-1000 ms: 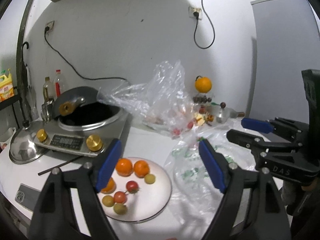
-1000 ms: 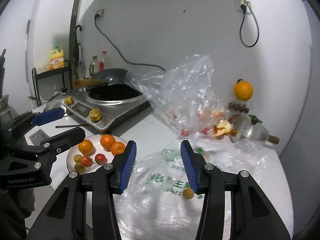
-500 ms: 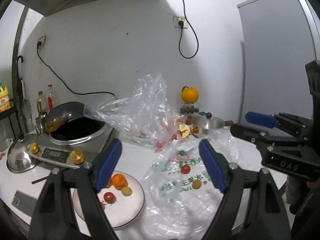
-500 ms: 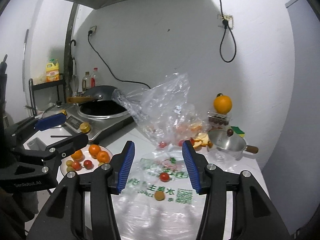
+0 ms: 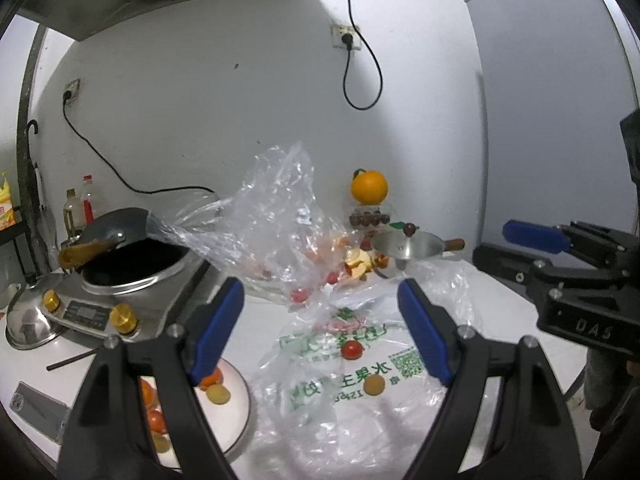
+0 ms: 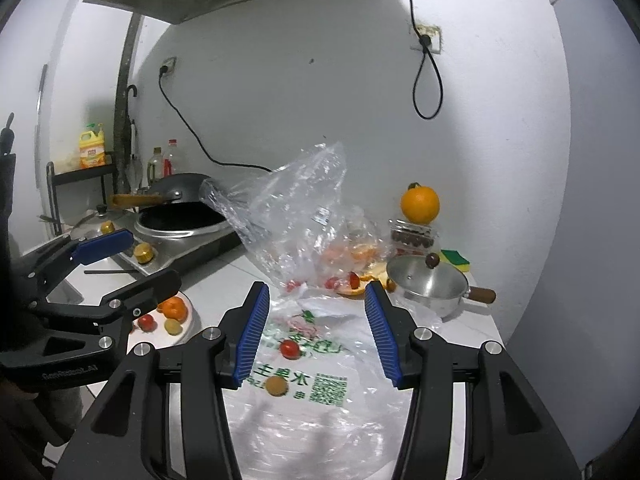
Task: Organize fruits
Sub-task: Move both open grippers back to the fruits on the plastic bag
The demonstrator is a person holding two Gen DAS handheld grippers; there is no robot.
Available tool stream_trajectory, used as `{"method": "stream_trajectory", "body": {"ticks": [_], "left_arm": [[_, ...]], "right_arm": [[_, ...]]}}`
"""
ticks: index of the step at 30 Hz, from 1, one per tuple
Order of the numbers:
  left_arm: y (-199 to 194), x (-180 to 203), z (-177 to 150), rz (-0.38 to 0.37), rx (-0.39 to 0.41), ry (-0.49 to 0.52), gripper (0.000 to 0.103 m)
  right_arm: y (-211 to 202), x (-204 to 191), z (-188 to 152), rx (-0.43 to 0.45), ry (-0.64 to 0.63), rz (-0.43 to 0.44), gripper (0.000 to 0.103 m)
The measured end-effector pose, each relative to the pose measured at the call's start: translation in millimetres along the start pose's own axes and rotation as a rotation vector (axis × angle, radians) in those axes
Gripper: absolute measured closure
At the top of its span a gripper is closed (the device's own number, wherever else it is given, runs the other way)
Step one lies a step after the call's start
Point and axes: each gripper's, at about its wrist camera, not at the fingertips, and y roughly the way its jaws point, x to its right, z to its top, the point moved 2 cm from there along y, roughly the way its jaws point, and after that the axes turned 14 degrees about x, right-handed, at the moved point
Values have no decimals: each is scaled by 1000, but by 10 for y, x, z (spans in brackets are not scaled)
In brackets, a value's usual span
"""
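I hold both the left gripper (image 5: 320, 330) and the right gripper (image 6: 316, 332) spread and empty above the printed clear plastic bag (image 6: 304, 384); the small red tomato (image 6: 290, 349) and round yellow-brown fruit (image 6: 277, 386) lie on it between my right fingers, toward the left one.

Cool, dim indoor light falls evenly on the grey wall. Strong fisheye bending with black corners; the printed plastic bag (image 6: 304, 364) blurs toward the bottom of the frame.

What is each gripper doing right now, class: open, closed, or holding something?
Left gripper: open, holding nothing.
Right gripper: open, holding nothing.
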Motion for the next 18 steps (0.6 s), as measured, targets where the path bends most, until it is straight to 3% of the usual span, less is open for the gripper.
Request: {"method": "stream_trajectory", "body": {"ticks": [12, 18], "left_arm": [[394, 253, -327, -6, -39, 31, 22], [631, 354, -544, -14, -131, 51, 22]], "right_arm": [[221, 348, -270, -21, 36, -6, 50], [351, 465, -417, -41, 56, 4, 50]]}}
